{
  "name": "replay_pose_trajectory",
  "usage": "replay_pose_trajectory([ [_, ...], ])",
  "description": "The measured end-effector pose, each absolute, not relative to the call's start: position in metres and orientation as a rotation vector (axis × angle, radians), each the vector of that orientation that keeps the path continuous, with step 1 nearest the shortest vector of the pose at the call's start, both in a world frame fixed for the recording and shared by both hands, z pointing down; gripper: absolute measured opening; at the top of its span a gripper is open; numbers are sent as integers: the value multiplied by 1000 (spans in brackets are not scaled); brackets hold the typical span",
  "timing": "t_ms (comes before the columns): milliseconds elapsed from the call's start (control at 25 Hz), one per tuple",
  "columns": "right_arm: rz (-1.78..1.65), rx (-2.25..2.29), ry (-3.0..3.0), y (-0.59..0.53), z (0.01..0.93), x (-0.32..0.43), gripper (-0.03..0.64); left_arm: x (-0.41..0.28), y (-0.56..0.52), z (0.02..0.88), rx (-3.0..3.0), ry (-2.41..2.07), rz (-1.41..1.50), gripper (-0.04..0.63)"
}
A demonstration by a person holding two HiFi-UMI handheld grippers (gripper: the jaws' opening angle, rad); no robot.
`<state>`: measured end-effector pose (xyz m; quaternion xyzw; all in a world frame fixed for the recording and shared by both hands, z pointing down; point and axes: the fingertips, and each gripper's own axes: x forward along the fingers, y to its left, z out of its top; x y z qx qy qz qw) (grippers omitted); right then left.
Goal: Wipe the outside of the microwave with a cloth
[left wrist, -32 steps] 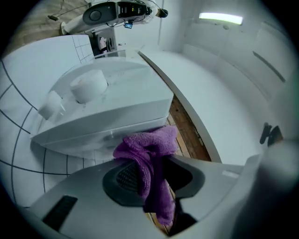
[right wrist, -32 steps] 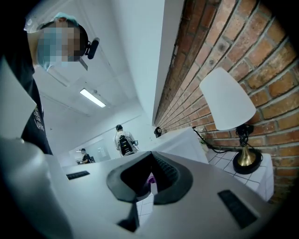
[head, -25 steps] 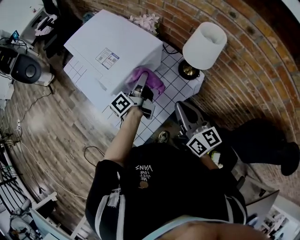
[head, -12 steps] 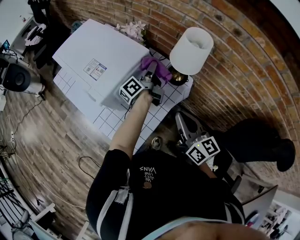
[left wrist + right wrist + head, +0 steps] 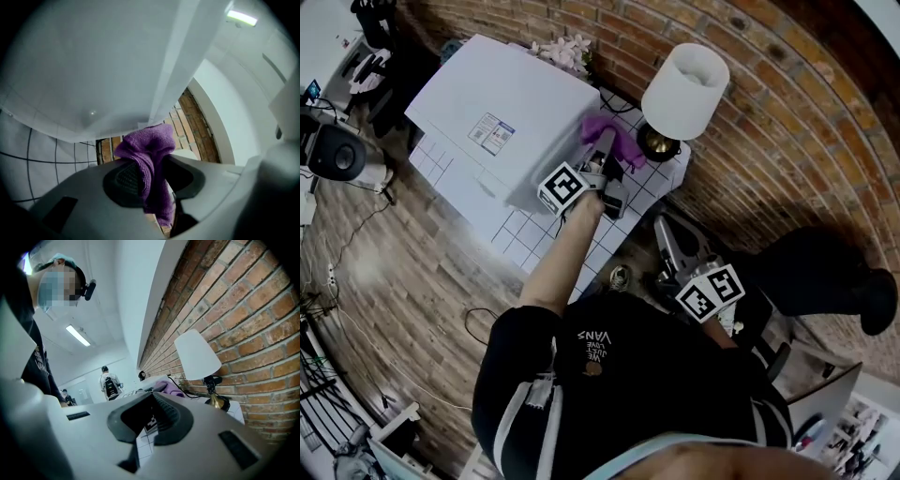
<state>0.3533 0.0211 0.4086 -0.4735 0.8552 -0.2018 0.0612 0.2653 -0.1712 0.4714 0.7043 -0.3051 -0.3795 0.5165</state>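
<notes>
On the white tiled table (image 5: 530, 232) by the brick wall (image 5: 769, 122) sits the white microwave (image 5: 516, 103), with a purple cloth (image 5: 625, 143) bunched against its corner nearest the lamp (image 5: 684, 80). The left gripper (image 5: 607, 142) has that cloth pinched between its jaws, fabric spilling past the tips. The lamp stands at the cloth's 2 o'clock. The right gripper (image 5: 664, 230) hangs at the cloth's 5 o'clock, well apart, jaws pressed together on nothing.
</notes>
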Motion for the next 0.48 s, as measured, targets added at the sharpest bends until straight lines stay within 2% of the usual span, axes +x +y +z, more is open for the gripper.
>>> replay_pose_trajectory([
  [480, -652, -1144, 2744, 16, 416, 277, 0, 164, -51, 504, 1493, -863, -1046, 129],
])
